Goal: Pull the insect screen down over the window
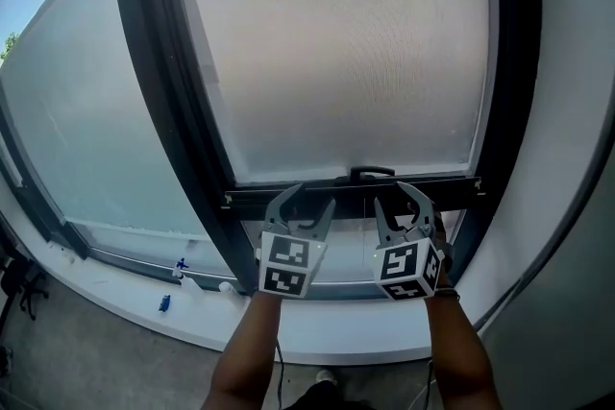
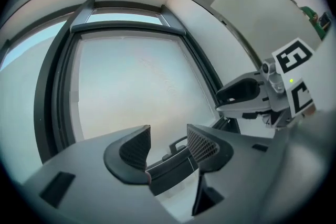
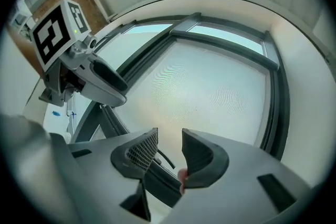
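Two pairs of jaws half-open, closing. Insect screen (image 1: 336, 53) bottom bar (image 1: 452, 184) runs crosswise between each, pads not yet pressing. Left gripper (image 1: 306, 202) and right gripper (image 1: 396, 199) flank pull handle (image 1: 363, 174) — right nearer.

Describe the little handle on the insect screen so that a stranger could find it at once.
Find the large dark-framed window covered by the pale insect screen. A dark horizontal bar runs along the screen's lower edge. The handle is the small dark loop rising from the bar's middle, the only raised part on it.
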`<state>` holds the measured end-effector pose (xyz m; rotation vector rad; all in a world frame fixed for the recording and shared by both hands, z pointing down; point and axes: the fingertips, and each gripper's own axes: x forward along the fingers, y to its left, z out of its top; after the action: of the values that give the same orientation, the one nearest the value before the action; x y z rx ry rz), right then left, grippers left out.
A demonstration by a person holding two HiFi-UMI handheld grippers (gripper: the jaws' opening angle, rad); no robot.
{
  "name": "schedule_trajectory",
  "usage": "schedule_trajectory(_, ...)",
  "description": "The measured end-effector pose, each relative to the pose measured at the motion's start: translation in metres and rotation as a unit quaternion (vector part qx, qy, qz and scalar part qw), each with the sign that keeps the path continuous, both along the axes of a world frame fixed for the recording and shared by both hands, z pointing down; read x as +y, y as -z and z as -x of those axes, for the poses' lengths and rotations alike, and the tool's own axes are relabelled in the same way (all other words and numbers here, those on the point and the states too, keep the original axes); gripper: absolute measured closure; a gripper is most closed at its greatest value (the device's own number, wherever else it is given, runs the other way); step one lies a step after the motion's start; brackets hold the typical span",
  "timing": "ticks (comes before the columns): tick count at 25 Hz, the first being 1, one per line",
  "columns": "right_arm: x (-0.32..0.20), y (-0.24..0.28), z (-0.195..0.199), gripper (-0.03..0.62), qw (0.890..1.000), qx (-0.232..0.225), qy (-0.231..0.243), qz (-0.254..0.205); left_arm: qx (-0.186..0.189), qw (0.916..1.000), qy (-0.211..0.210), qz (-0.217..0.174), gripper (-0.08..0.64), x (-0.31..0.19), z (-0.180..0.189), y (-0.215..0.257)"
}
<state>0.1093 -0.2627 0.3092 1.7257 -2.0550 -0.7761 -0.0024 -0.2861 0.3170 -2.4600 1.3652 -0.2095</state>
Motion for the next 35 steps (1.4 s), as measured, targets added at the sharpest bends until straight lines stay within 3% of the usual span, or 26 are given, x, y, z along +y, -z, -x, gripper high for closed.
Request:
schedule_trajectory(7, 0.016, -0.005, 0.002, 0.517, 0.999, -0.044, 0.012, 0.005, 0.016, 0.9995, 0.023, -0.014, 0.468, 0.022, 0.004, -0.001)
schedule_trajectory(12, 0.025, -0.001, 0.000, 0.582, 0.997, -0.074, 0.014, -0.006, 0.045, 0.9985, 0.033, 0.000, 0.554, 0.032, 0.009, -0.008)
schedule_trajectory(18, 0.036, -0.008, -0.002, 0.588, 0.989, -0.147, 0.011, -0.006, 0.093, 0.9947, 0.040, 0.016, 0.557, 0.037, 0.021, -0.015)
schedule_trajectory(23, 0.050, -0.033, -0.005, 0.588, 0.979, -0.204, 0.002, 0.022, 0.112, 0.9916, 0.046, 0.044, 0.557, 0.043, 0.031, -0.042)
schedule_trajectory(35, 0.087, -0.071, 0.019, 0.588, 0.976, -0.206, -0.033, 0.065, 0.109, 0.9901, 0.026, 0.084, 0.557, 0.075, 0.051, -0.081)
